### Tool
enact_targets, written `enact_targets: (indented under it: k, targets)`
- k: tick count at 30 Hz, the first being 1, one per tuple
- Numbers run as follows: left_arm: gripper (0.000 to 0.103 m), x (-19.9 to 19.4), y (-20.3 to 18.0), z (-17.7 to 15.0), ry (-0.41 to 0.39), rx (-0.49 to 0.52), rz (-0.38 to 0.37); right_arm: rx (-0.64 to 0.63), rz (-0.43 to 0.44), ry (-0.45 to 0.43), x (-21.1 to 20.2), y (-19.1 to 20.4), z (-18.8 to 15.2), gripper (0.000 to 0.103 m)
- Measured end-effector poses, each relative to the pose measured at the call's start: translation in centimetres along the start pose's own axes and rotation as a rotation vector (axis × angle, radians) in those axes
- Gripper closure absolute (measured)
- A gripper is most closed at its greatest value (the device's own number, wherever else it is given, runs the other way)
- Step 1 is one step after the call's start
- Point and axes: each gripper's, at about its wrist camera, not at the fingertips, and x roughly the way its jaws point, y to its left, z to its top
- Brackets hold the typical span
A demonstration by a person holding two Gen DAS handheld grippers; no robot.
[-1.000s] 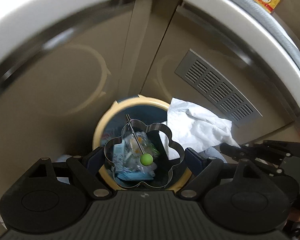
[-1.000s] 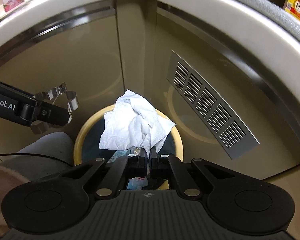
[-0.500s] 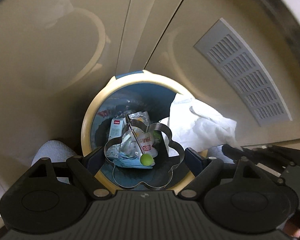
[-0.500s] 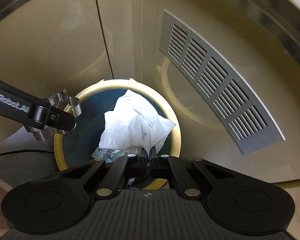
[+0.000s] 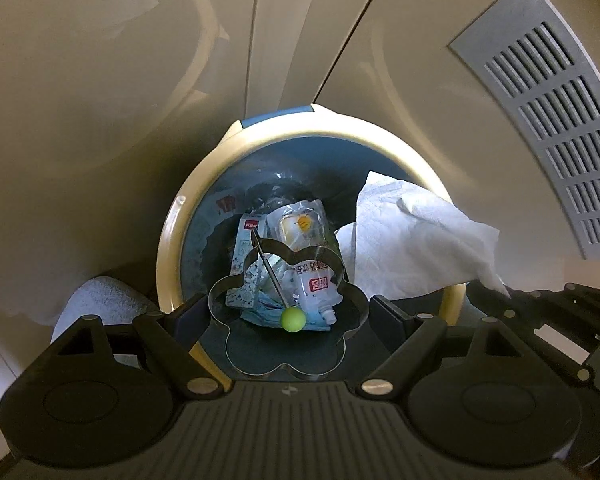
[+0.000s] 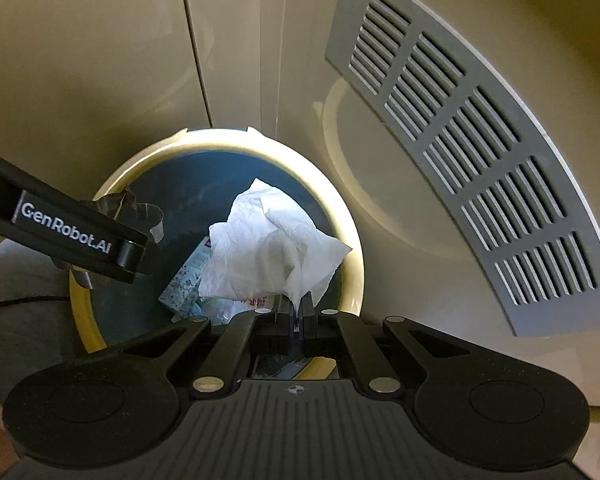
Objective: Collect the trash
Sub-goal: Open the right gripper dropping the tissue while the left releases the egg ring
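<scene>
The tissue point(image 6: 276, 248) — white and crumpled — hangs over the bin point(image 6: 352, 240), pinched at one corner by the right gripper point(image 6: 298, 312), whose fingers are pressed together on it; the mould point(image 5: 286, 312), a flower-shaped metal ring with a green-knobbed pin, sits over the bin too, clamped between the widely spread fingers of the left gripper point(image 5: 288, 316). Inside the bin lie wrappers point(image 5: 300, 248); behind it stand beige doors point(image 6: 100, 60) — a grey vent point(image 6: 480, 152) to its right.

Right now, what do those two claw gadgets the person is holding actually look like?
Both are matte black plastic. Each has a ribbed centre plate flanked by two round lobes, with angled link bars on silver rivets running out to the fingers. The left claw has dark blue pads. White lettering reading GenRobot.AI runs along its side in the right view. The right claw looks the same.
</scene>
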Motion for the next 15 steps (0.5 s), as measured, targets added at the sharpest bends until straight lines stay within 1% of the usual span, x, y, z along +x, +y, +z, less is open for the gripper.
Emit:
enact_targets:
  k: [10, 13, 15]
  targets:
    - [0.014, 1.8, -0.5, 1.0, 0.029, 0.015, 0.05, -0.013, -0.015, 0.047, 3.1, 0.5, 0.8, 0.101]
    - [0.013, 2.5, -0.7, 1.2, 0.057, 0.014, 0.06, -0.007, -0.026, 0.062, 3.8, 0.5, 0.9, 0.1]
    - [0.01, 3.0, -0.5, 1.4, 0.083, 0.006, 0.055, 0.0, -0.036, 0.064, 4.4, 0.6, 1.1, 0.1]
